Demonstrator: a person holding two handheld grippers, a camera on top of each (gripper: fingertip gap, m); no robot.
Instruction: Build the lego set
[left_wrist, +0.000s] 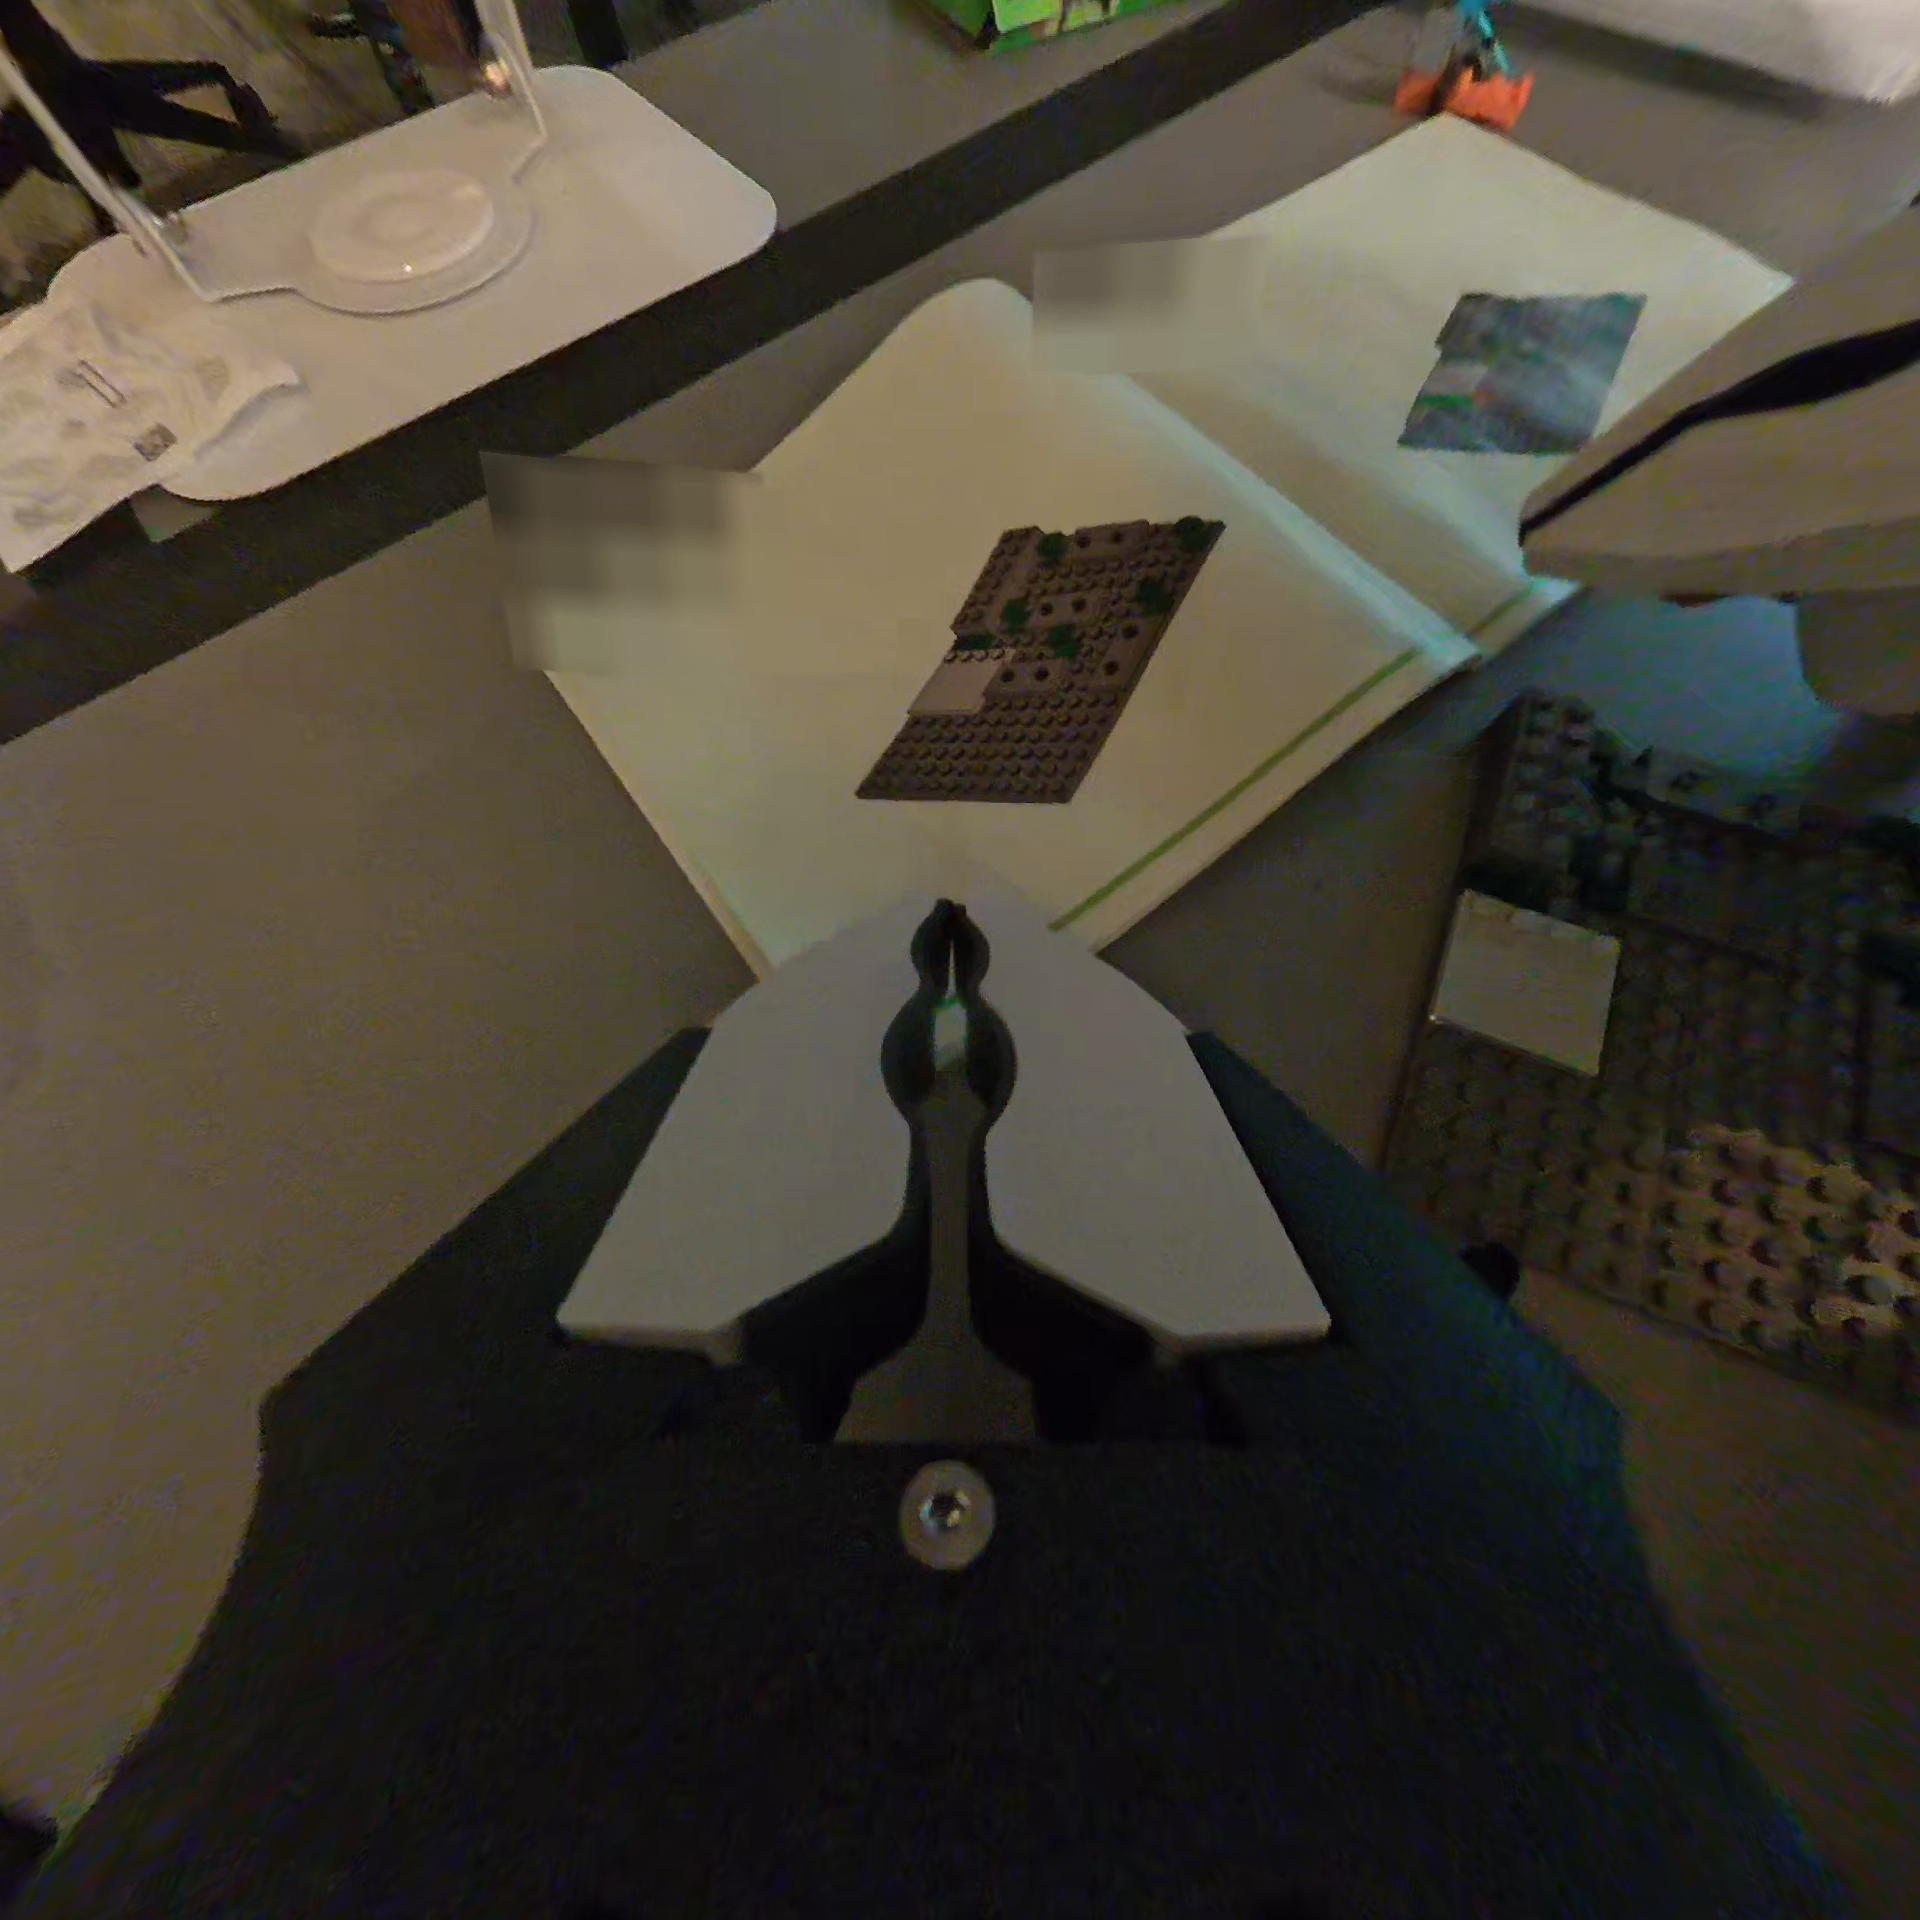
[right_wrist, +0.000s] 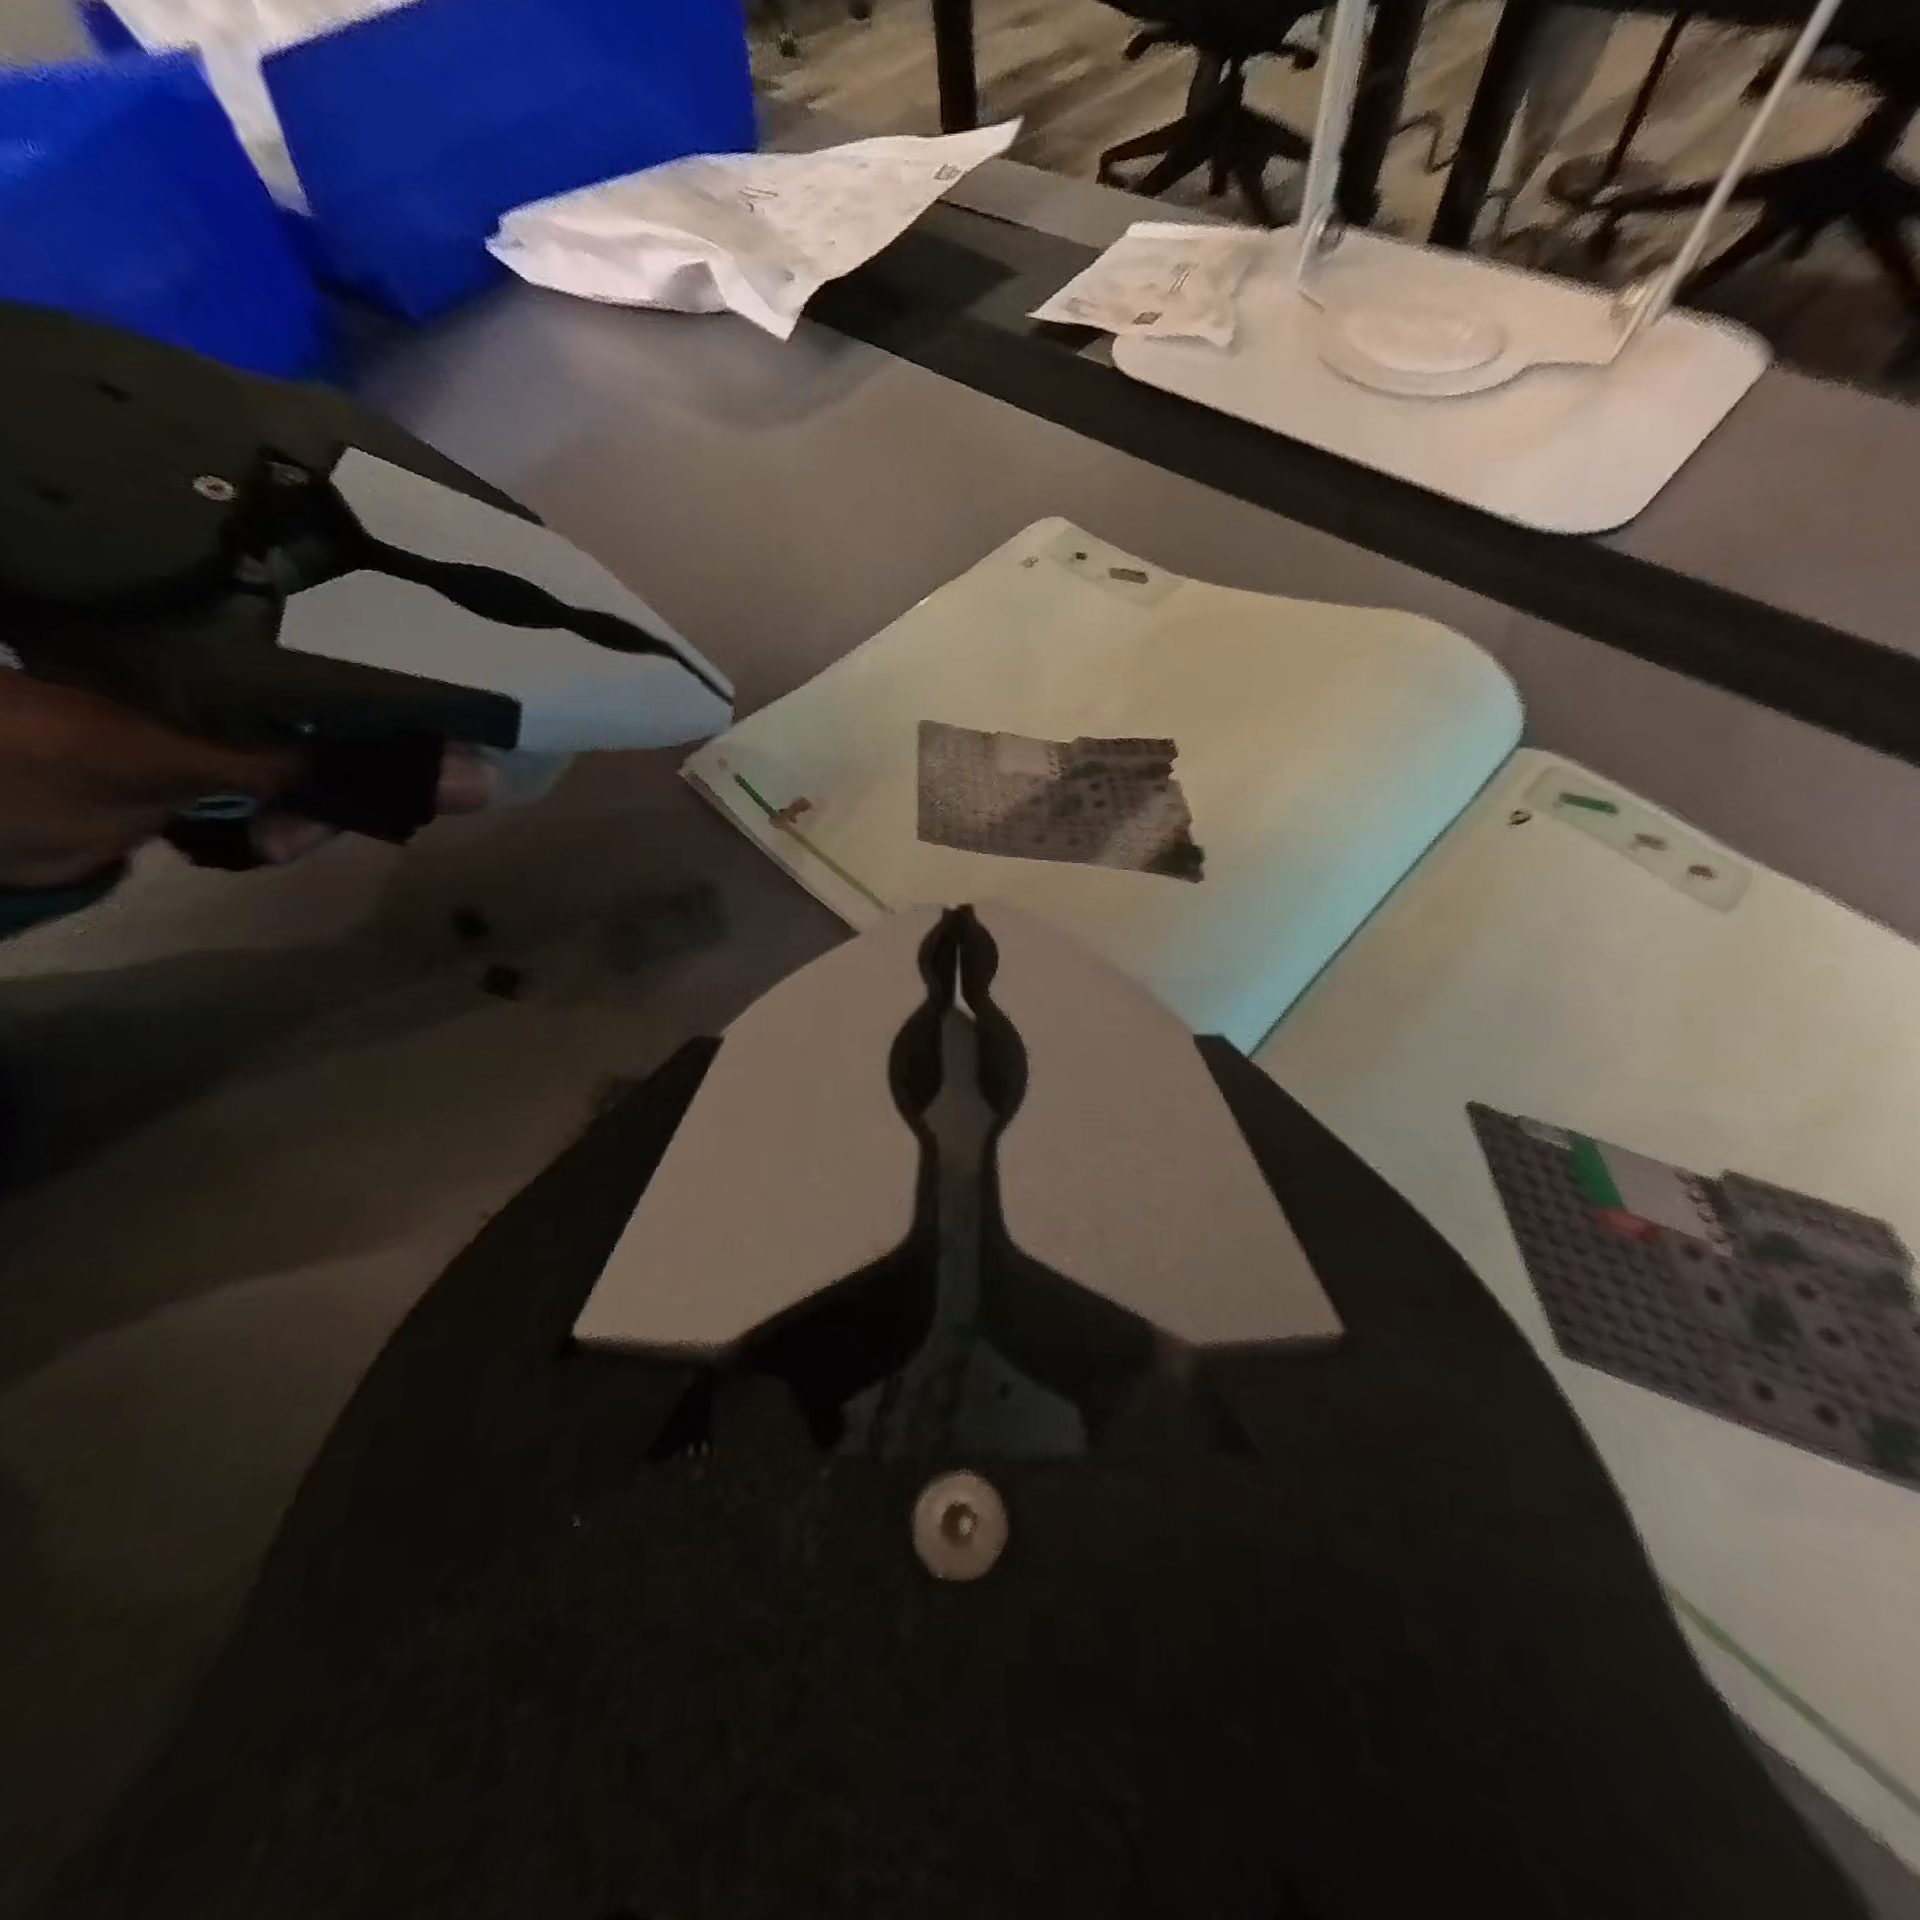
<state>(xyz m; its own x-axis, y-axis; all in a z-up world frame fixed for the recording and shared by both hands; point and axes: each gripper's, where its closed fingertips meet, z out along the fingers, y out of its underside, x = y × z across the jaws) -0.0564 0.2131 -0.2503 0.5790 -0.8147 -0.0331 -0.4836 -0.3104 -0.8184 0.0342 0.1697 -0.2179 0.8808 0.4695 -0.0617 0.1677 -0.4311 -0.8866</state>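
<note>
My left gripper (left_wrist: 951, 920) is shut, with nothing visible between its tips, and hovers over the near edge of an open instruction booklet (left_wrist: 935, 499). A dark grey lego baseplate build (left_wrist: 1704, 1091) with a light grey tile (left_wrist: 1522, 982) lies to its right on the table. My right gripper (right_wrist: 961, 920) is also shut and empty, above the booklet (right_wrist: 1195, 675). Each gripper shows in the other's view: the right one at the upper right (left_wrist: 1532, 525), the left one at the left (right_wrist: 722, 691), held by a hand (right_wrist: 94, 800).
A white stand base (left_wrist: 468, 208) and crumpled paper bags (left_wrist: 104, 416) sit at the back left. A small lego figure (left_wrist: 1465, 73) stands far right. Blue bins (right_wrist: 156, 208) are at the back. Small dark pieces (right_wrist: 499, 977) lie on the grey table (right_wrist: 727, 468). Spacing between my two grippers at the tips: around 11 cm.
</note>
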